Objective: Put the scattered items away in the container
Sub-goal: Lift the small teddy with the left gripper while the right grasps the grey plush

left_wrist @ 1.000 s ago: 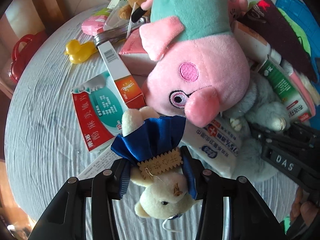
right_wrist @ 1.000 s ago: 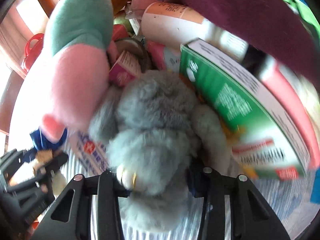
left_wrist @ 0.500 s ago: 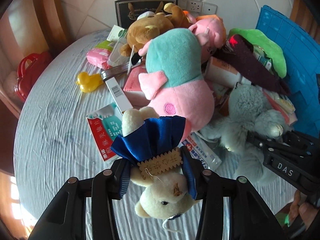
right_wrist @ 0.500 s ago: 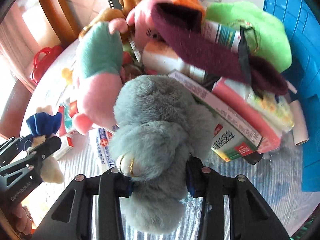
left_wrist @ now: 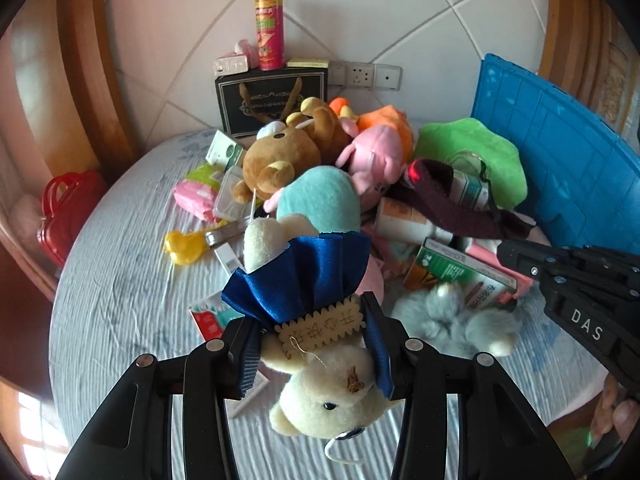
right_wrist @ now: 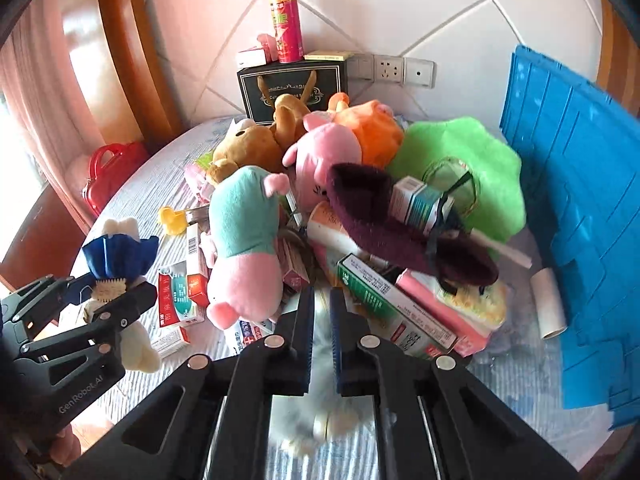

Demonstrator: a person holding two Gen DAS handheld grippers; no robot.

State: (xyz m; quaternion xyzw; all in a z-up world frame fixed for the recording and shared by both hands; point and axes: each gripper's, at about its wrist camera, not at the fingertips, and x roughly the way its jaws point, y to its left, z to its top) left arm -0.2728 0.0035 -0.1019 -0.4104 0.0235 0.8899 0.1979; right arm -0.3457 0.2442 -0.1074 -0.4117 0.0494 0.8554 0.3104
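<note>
My left gripper (left_wrist: 312, 344) is shut on a cream teddy bear in a blue satin skirt (left_wrist: 320, 392), held head-down above the table; the bear (right_wrist: 116, 256) also shows at the left of the right wrist view. My right gripper (right_wrist: 322, 320) has its jaws closing to a thin slit. The grey furry plush (left_wrist: 452, 316) lies on the cloth below it, outside the jaws, and is a blur (right_wrist: 308, 416) under the fingers. The blue crate (left_wrist: 560, 168) stands at the right beyond the toy pile.
A heap of plush toys and boxes fills the table's middle: a pink and teal pig (right_wrist: 240, 248), a brown bear (left_wrist: 280, 156), a green plush (left_wrist: 472, 152), a green box (right_wrist: 384, 300). A black gift bag (left_wrist: 272, 100) stands against the wall. A red handbag (left_wrist: 68, 208) sits beyond the left edge.
Both grippers have risen and tipped up, so the wall and crate came into view. The grey plush slipped out of the right jaws, which closed. The left still grips the bear.
</note>
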